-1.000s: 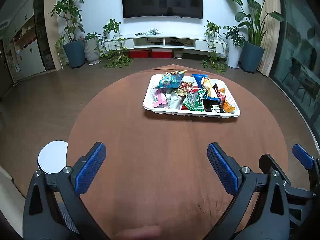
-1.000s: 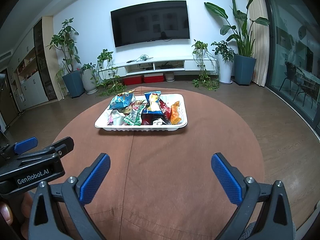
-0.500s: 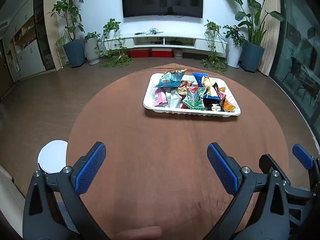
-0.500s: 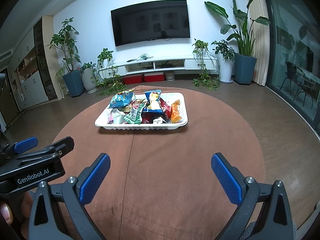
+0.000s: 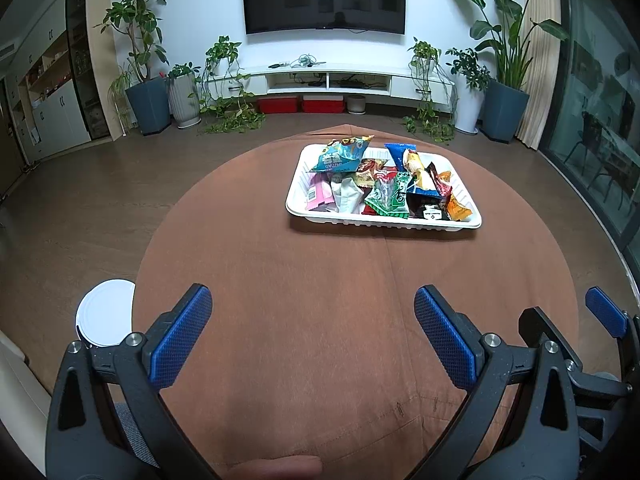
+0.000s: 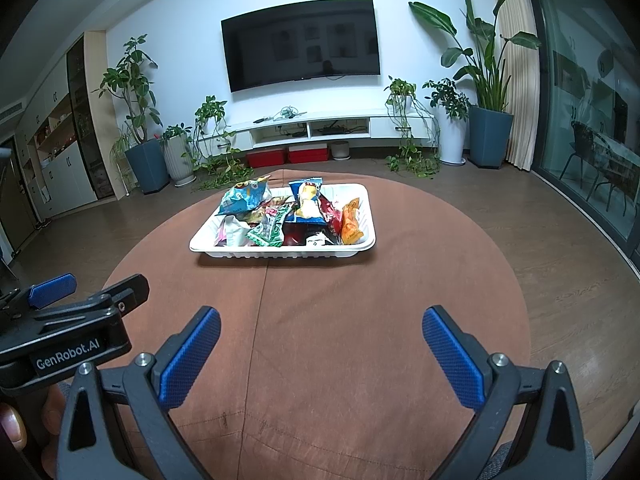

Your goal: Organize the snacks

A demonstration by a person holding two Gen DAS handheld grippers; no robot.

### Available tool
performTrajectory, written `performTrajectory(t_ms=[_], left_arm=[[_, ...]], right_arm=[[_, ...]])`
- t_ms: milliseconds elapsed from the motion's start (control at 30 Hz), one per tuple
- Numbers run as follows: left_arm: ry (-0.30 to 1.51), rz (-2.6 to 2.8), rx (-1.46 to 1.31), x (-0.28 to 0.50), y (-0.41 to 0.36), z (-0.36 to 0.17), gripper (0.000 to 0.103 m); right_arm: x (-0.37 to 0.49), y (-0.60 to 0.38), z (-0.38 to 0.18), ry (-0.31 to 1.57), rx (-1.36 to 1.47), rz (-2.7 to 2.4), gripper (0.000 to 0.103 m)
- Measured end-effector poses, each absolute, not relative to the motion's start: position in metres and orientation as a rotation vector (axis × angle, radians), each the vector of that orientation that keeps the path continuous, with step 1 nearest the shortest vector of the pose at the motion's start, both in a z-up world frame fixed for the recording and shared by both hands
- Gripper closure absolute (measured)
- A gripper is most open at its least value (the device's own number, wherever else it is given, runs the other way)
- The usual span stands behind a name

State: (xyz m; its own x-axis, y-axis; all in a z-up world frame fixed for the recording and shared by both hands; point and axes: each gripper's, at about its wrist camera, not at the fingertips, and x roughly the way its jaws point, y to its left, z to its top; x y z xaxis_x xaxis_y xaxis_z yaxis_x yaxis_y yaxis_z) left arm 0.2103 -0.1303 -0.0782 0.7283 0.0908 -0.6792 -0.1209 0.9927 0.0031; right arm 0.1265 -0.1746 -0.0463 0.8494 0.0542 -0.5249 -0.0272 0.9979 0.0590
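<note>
A white tray [image 5: 296,194] holds several snack packets on a round brown table; it also shows in the right wrist view [image 6: 200,242]. Among them are a light blue bag [image 5: 340,156], a green packet [image 5: 390,198] and an orange packet [image 6: 351,222]. My left gripper [image 5: 312,332] is open and empty, low over the table's near side, well short of the tray. My right gripper [image 6: 320,350] is open and empty, beside the left one and also short of the tray.
The brown tablecloth [image 5: 320,300] covers the table between the grippers and the tray. A white round stool [image 5: 106,312] stands by the table's left edge. Potted plants, a TV and a low white cabinet line the far wall.
Both views have shifted slightly; the tray sits a touch higher in the right wrist view. Both grippers stay open and empty.
</note>
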Motion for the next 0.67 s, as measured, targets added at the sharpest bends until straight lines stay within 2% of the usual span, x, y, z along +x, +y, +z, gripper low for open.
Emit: performTrajectory(t_ms=[667], left_arm=[[0.760,0.116,-0.021,0.209,-0.124,-0.085,0.000]], right_arm=[[0.115,-0.182,-0.047,0.572,0.066,0.050,0.000]])
